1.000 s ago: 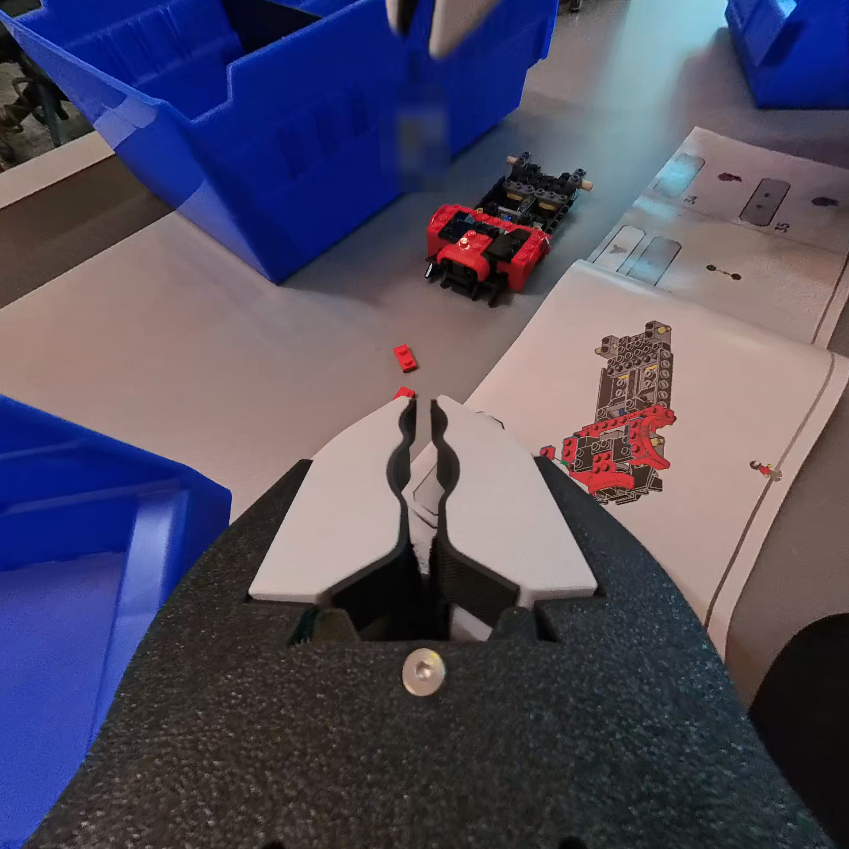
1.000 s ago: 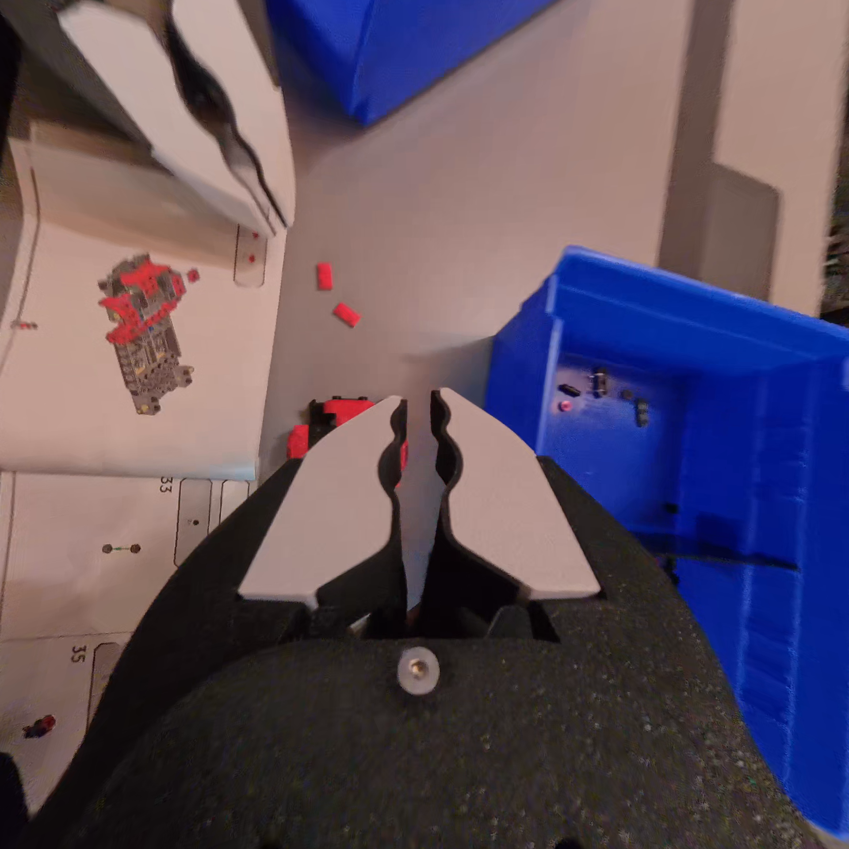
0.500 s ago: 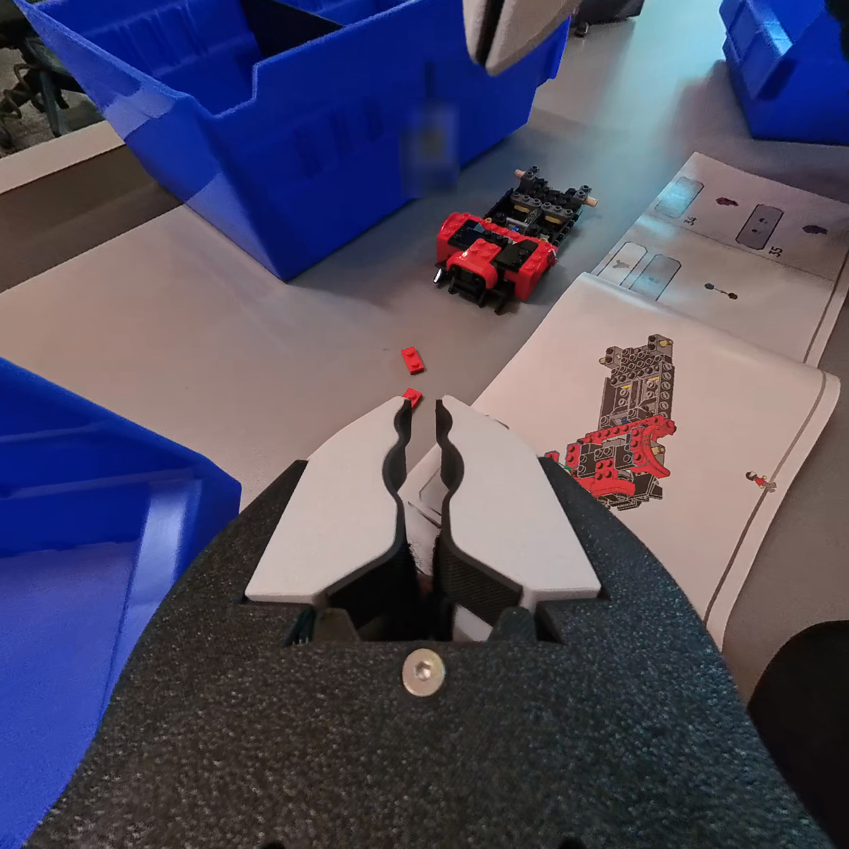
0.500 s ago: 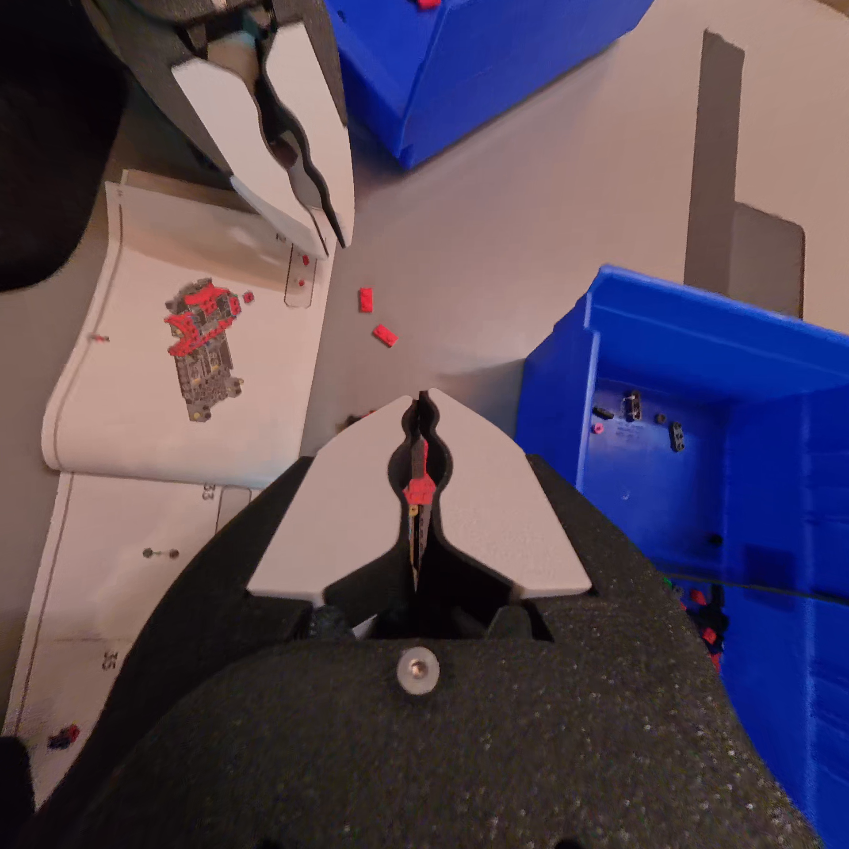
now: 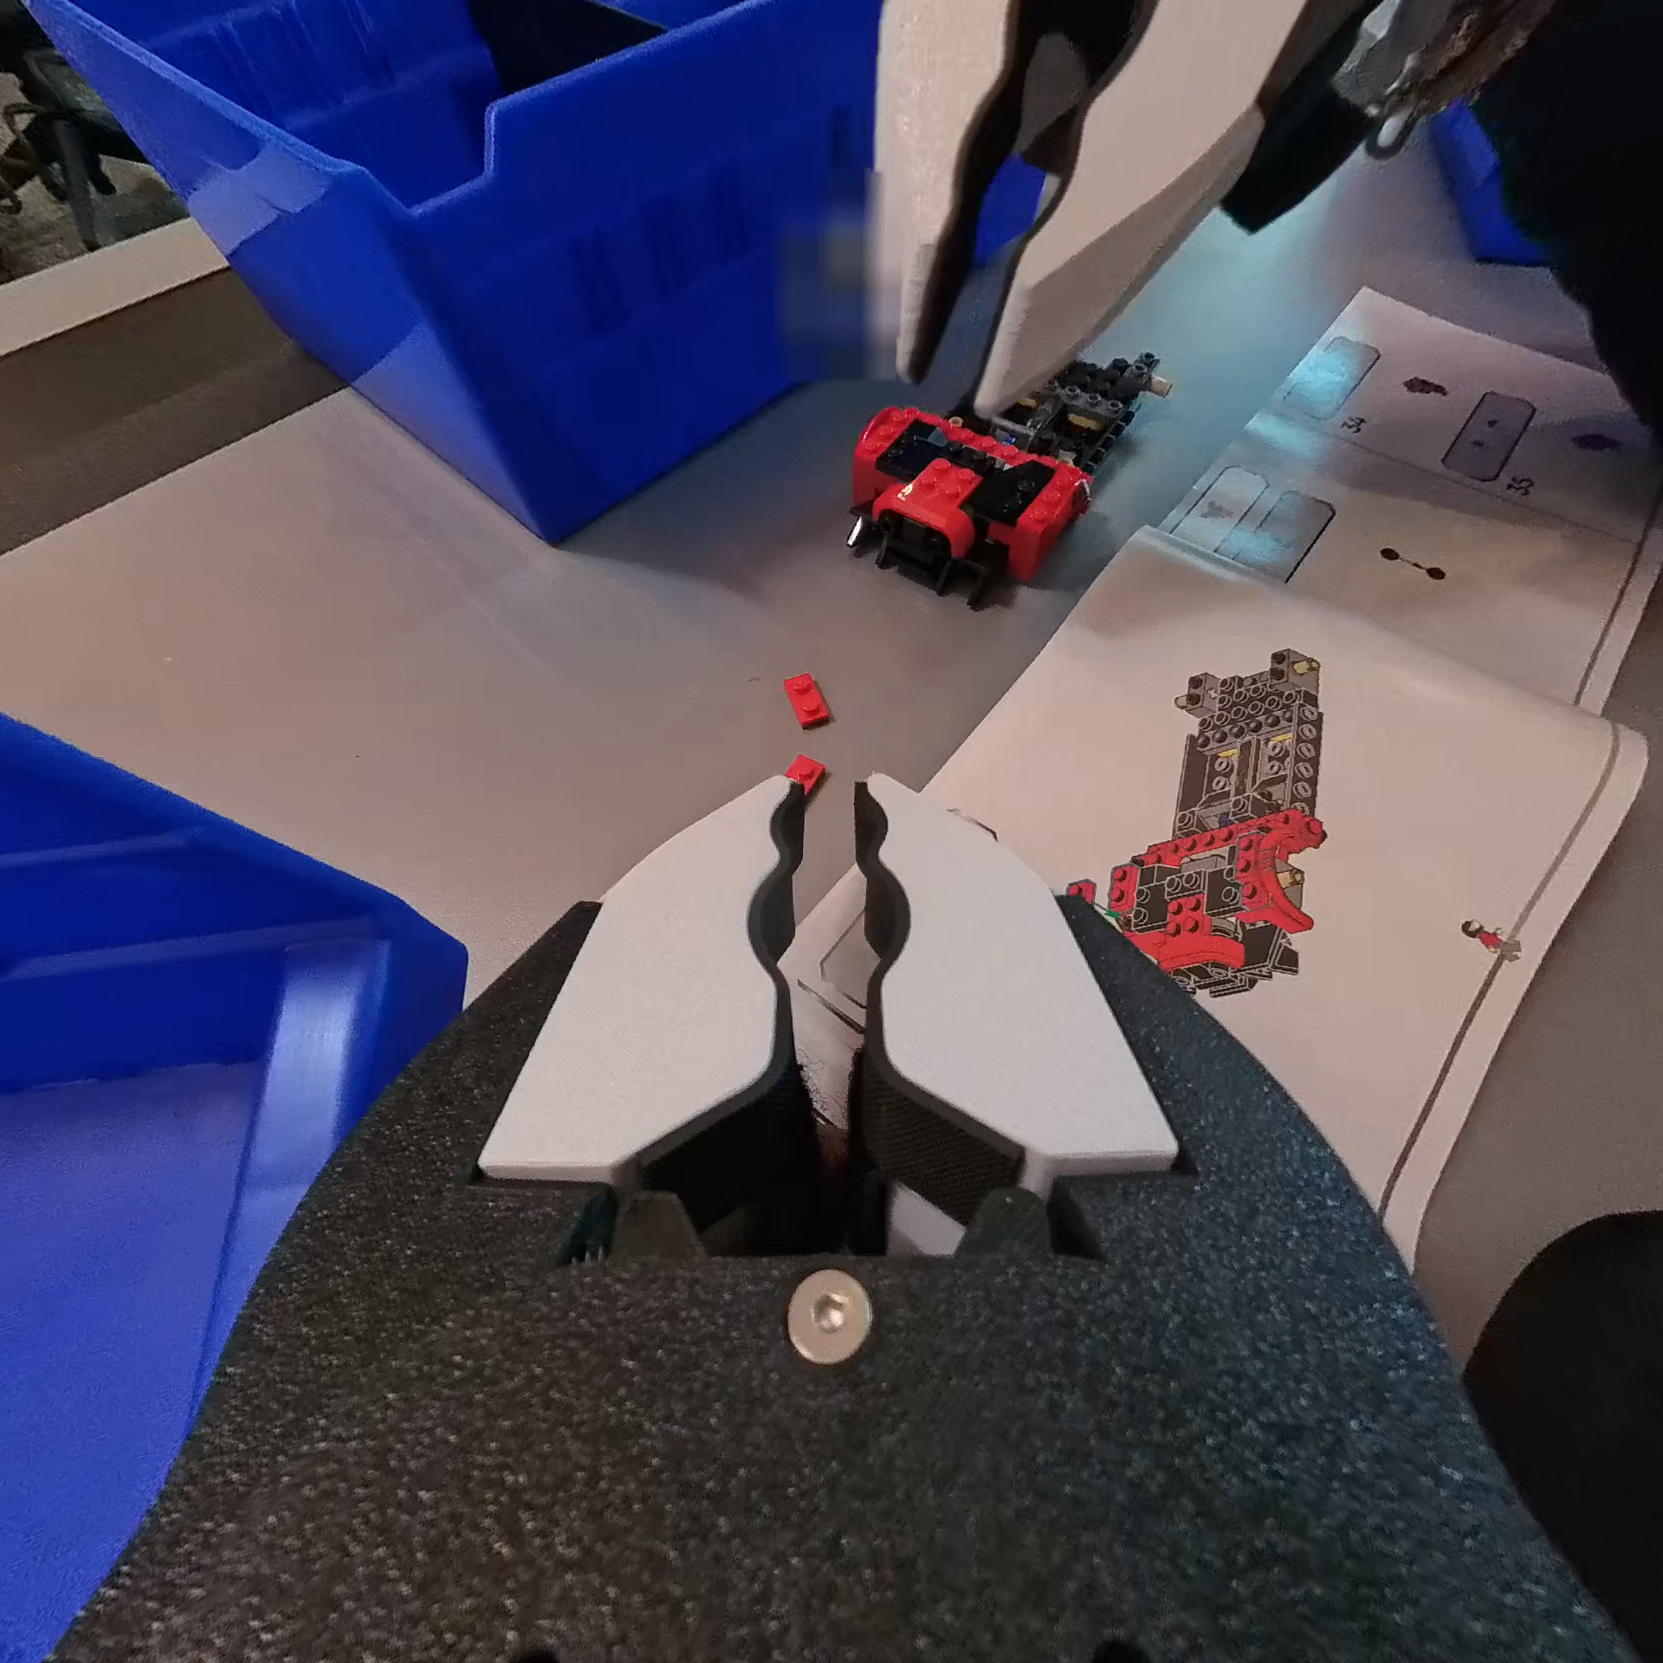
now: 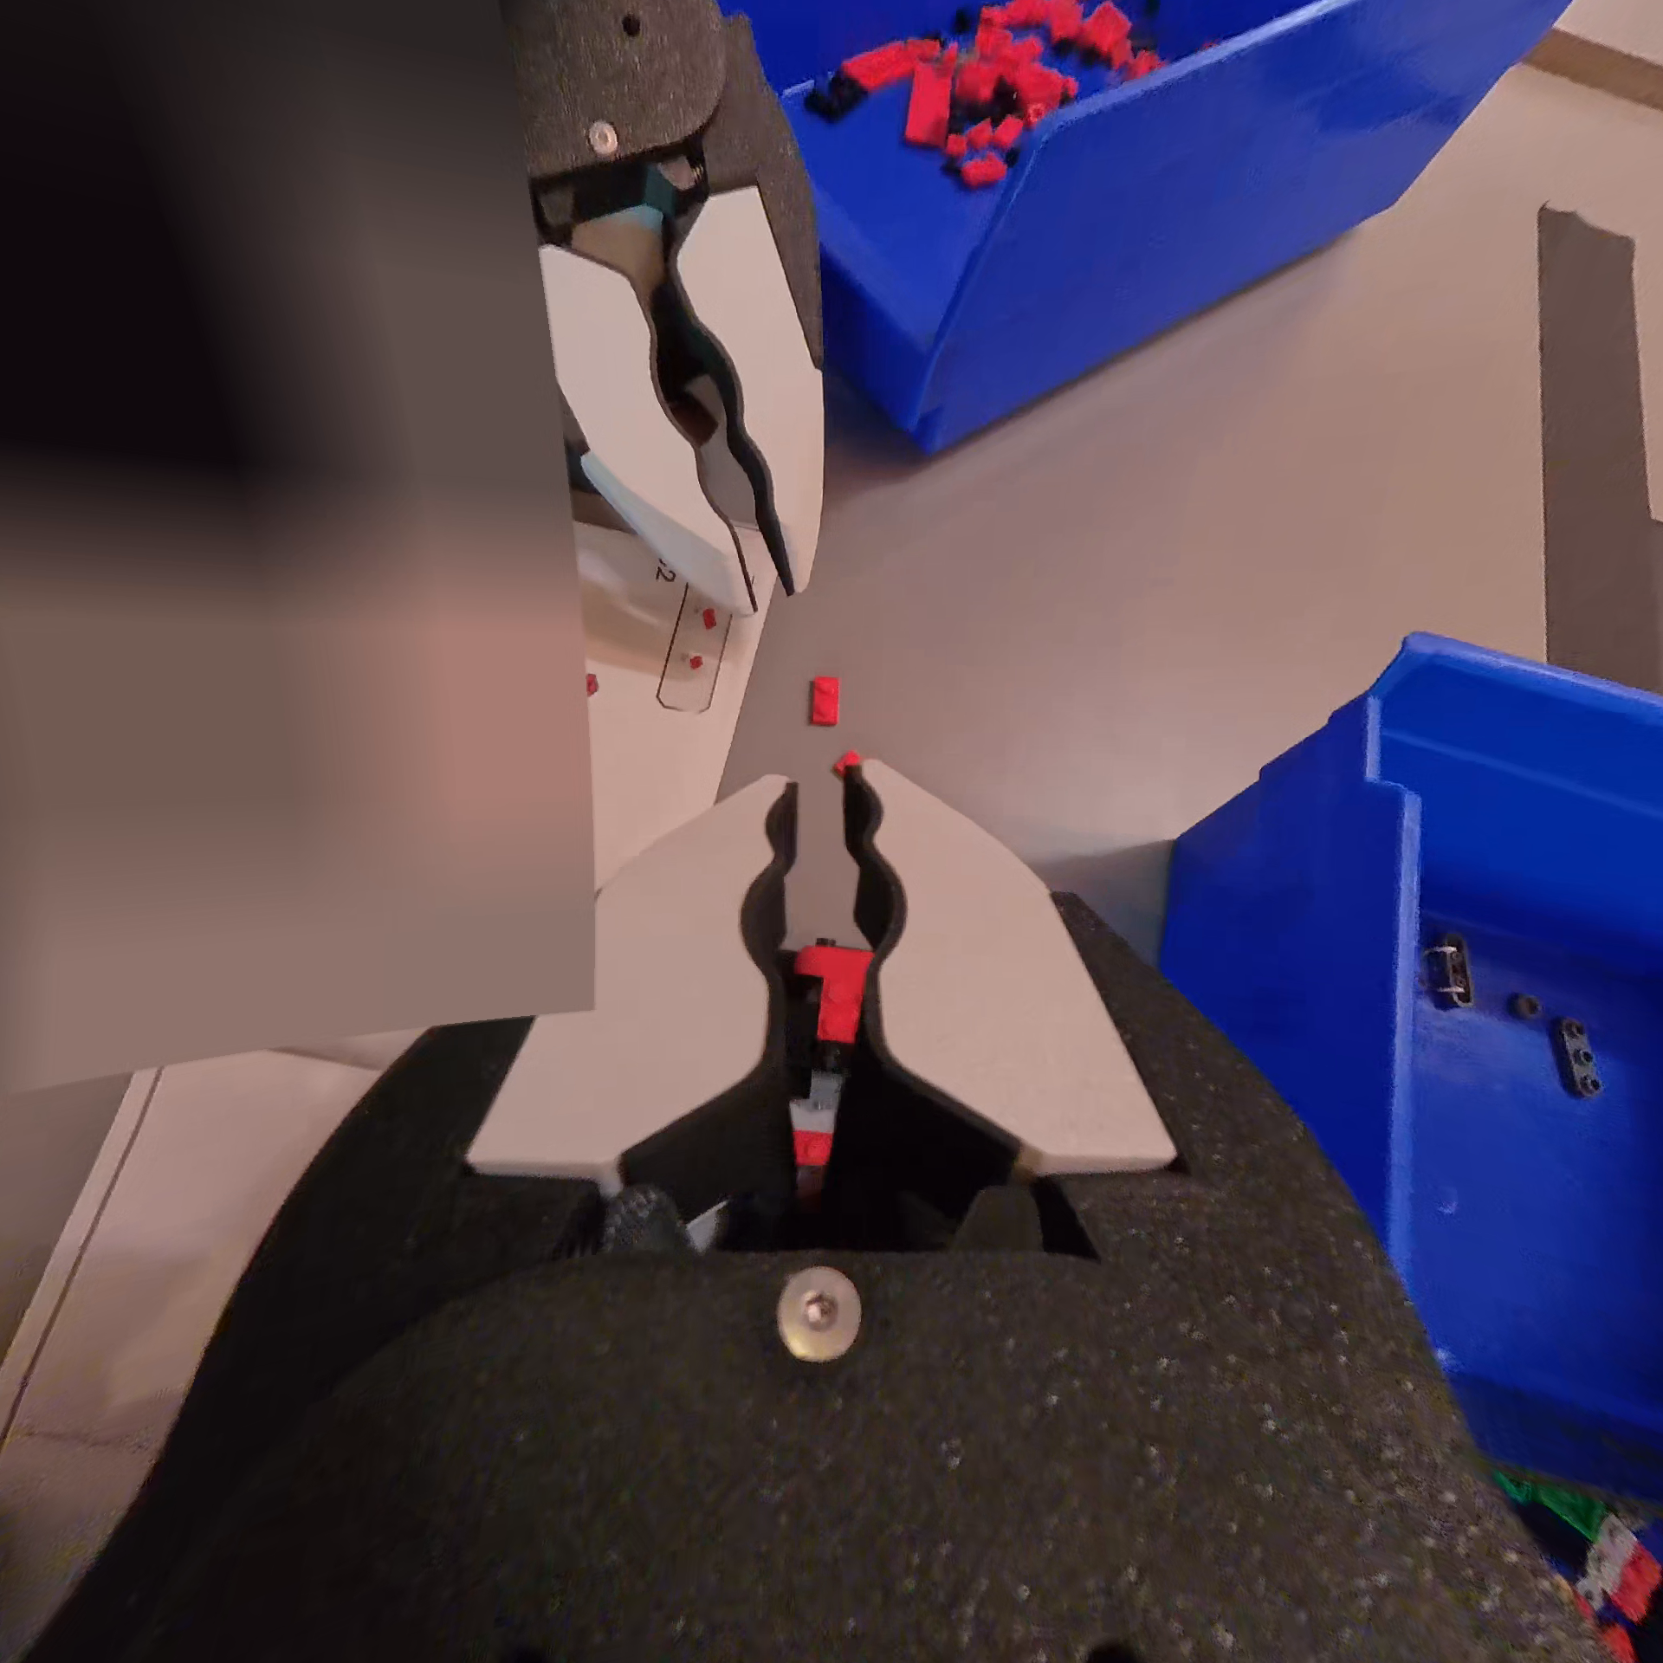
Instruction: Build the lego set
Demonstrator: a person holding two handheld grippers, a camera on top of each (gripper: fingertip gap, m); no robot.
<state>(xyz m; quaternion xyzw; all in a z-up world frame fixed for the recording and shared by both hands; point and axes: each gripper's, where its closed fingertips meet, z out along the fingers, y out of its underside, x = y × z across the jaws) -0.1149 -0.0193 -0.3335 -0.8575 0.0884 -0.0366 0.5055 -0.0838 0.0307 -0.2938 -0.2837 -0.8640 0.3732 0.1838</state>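
A part-built red and black lego car (image 5: 967,490) stands on the grey table in front of a blue bin. My right gripper (image 5: 954,382) comes down from above onto its rear half. Its jaws stand a narrow gap apart and hold nothing. In the right wrist view (image 6: 821,781) the car (image 6: 832,994) shows through that gap, below the fingers. My left gripper (image 5: 826,787) hovers low over the table, jaws slightly apart and empty. A small red plate (image 5: 805,772) lies just beyond its left fingertip. A second red plate (image 5: 807,700) lies a little farther on.
The open instruction booklet (image 5: 1350,810) lies to the right of the car. A large blue bin (image 5: 540,270) stands behind the car, with a few black pieces (image 6: 1575,1053) inside. Another blue bin (image 5: 180,990) at my near left holds several red pieces (image 6: 990,81). The gap from one gripper's tips to the other's is roughly 8 cm.
My right gripper has dropped toward the car and its jaws have parted from shut. My left gripper has stayed near the small red plate and its gap has widened slightly.
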